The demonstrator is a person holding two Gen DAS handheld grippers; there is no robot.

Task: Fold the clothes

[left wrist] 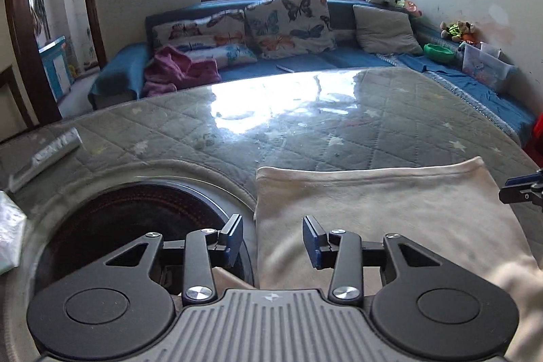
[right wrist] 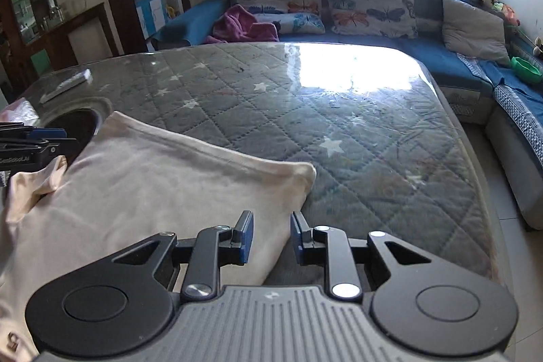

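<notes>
A cream garment (left wrist: 390,209) lies folded flat on the quilted grey table cover (left wrist: 305,131). In the left wrist view my left gripper (left wrist: 273,240) hovers over the garment's left edge with its jaws apart and nothing pinched. The right gripper's tip (left wrist: 522,189) shows at the frame's right edge. In the right wrist view the cream garment (right wrist: 152,178) fills the lower left. My right gripper (right wrist: 271,238) is open above its right edge, the pads clear of the cloth. The left gripper (right wrist: 30,141) shows at the far left beside a bunched fold.
A round dark recess (left wrist: 135,219) is set into the table left of the garment. A silvery packet (left wrist: 47,155) lies at the table's left. A blue corner sofa (right wrist: 441,56) with butterfly cushions and a pink cloth (right wrist: 241,26) runs behind and right of the table.
</notes>
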